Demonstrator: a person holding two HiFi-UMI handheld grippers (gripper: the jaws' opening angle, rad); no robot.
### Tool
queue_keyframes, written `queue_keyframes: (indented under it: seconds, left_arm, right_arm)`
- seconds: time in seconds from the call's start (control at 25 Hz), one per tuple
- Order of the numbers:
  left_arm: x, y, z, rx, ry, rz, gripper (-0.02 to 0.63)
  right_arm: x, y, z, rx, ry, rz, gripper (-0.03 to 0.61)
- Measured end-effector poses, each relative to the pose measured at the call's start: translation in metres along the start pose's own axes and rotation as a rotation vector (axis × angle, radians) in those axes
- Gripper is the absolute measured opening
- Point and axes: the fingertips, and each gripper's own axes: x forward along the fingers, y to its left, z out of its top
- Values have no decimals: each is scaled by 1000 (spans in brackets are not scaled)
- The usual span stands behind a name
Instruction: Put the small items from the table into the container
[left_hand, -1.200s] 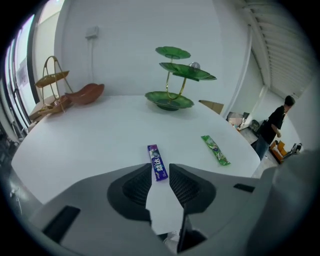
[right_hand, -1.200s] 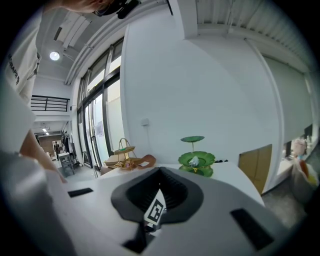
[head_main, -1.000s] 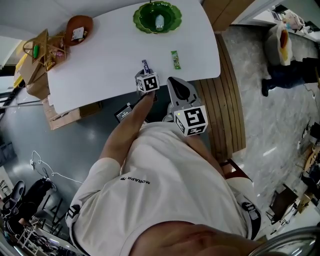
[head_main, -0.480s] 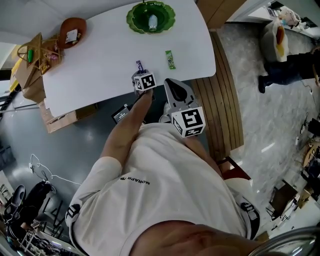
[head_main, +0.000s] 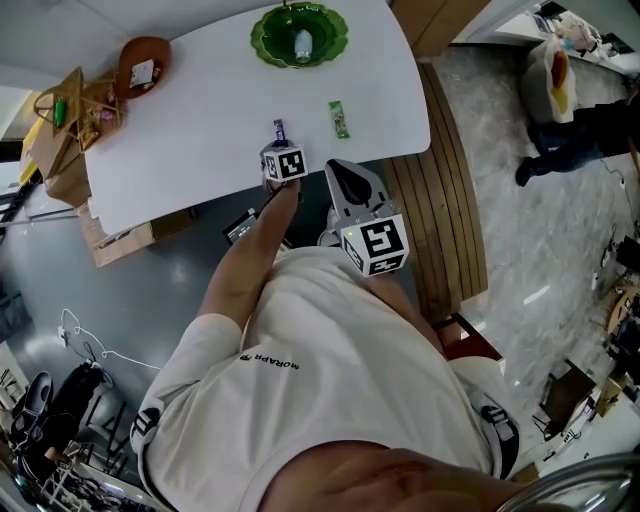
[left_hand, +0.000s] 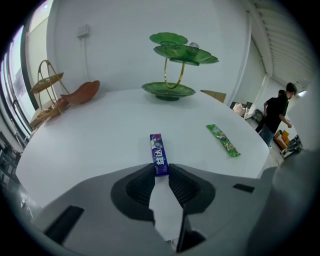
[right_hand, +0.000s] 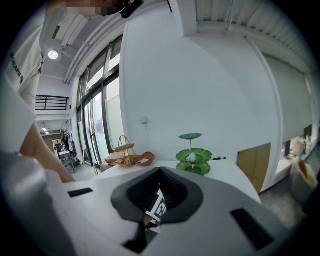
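left gripper (left_hand: 160, 172) closing on flat purple gum pack (left_hand: 158, 152) by near edge of white table (left_hand: 90, 135); green sachet (left_hand: 223, 140) clear aside; right gripper (right_hand: 160, 171) jaws together, empty.

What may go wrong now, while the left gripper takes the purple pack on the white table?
1. The left gripper is closing its jaws with only the near end of the purple pack between their tips, so the pack may slip out or tilt when lifted.
2. The pack lies flat on the table, so the tips may scrape the tabletop or push the pack forward instead of gripping it.
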Motion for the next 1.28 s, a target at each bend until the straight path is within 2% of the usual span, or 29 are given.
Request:
queue_keyframes:
  seconds: [1.28]
  left_arm:
    - [-91, 17, 66, 53, -229, -79, 89]
  right_arm:
    - [2, 24, 19, -14, -60, 6, 5]
